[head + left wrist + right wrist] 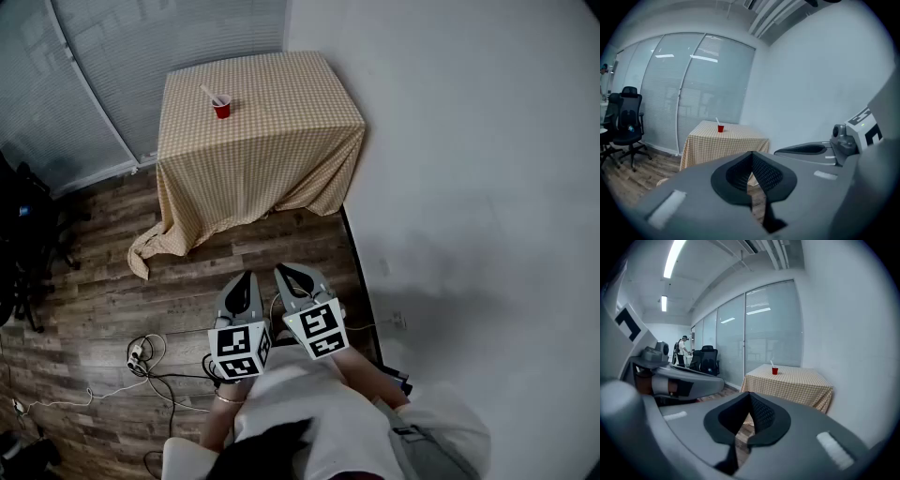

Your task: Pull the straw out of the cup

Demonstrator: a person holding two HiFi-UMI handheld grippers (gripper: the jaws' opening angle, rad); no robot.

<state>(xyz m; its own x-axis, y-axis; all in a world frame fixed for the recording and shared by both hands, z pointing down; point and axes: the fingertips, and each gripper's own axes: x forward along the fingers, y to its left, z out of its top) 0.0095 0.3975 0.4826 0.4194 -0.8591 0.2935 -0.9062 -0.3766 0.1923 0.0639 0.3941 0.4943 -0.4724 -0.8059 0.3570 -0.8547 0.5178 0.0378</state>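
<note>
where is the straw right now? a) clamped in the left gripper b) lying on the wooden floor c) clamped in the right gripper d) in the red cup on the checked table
d: the straw leans in the red cup on the checked table, far from the left gripper and the right gripper, whose jaws are together with nothing between them.

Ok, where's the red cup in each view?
Head view: cup near the top, left of centre.
Left gripper view: cup just left of centre, small and distant.
Right gripper view: cup just right of centre.
Shared landmark: the checked table under it.
</note>
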